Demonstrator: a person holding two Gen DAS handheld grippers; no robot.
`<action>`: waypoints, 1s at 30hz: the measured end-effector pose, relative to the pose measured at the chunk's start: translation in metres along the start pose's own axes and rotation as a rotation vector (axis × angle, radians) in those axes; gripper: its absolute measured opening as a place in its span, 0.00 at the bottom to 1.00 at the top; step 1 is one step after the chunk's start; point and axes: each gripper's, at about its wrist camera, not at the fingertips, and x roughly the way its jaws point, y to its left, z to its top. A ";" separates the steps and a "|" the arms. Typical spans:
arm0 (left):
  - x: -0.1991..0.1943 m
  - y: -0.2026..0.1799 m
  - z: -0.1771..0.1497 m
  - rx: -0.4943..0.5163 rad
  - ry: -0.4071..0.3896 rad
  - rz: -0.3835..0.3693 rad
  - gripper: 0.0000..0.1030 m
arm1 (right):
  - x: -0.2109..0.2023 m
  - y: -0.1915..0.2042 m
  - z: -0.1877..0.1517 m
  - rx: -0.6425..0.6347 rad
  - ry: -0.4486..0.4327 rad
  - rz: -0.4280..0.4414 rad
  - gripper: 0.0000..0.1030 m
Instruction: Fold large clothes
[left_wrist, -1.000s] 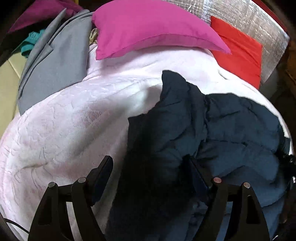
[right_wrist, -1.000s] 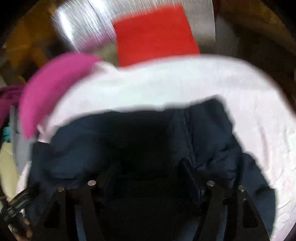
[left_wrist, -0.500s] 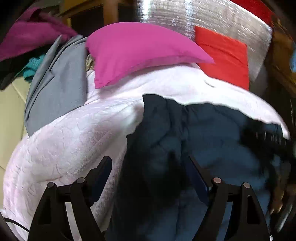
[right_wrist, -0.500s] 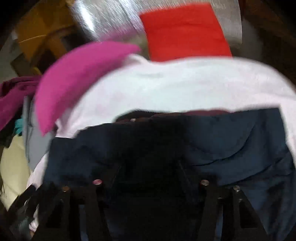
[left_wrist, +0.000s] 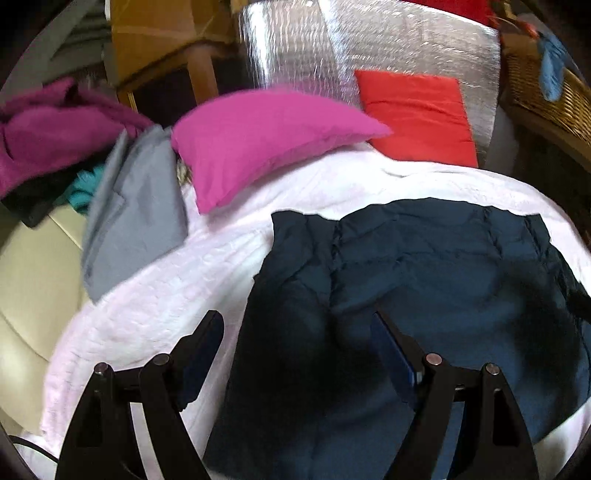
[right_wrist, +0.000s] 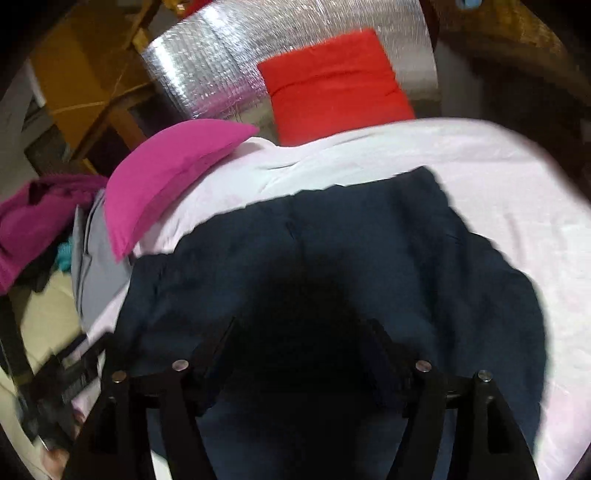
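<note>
We had the navy quilted jacket (left_wrist: 424, 295) lying across the pale pink bedspread (left_wrist: 147, 295), lower center and right of frame. Left tool (left_wrist: 295, 332) was spread wide over the jacket's left edge, pinching nothing. Right tool (right_wrist: 299, 339) was also spread, its fingers low against the dark fabric; contact unclear. Magenta pillow (left_wrist: 266, 140) sat upper center, red cushion (left_wrist: 417, 114) behind it, grey garment (left_wrist: 133, 206) at left.

No text, label, brand, number or sign can be read in either view.
</note>
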 end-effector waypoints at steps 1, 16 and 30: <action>-0.014 -0.004 -0.005 0.010 -0.021 0.012 0.80 | -0.011 0.000 -0.007 -0.011 -0.009 -0.012 0.74; -0.222 0.019 -0.112 -0.112 -0.132 0.007 0.88 | -0.191 0.042 -0.140 -0.186 -0.104 -0.165 0.84; -0.388 0.048 -0.137 -0.176 -0.322 0.058 0.91 | -0.341 0.074 -0.196 -0.174 -0.275 -0.151 0.94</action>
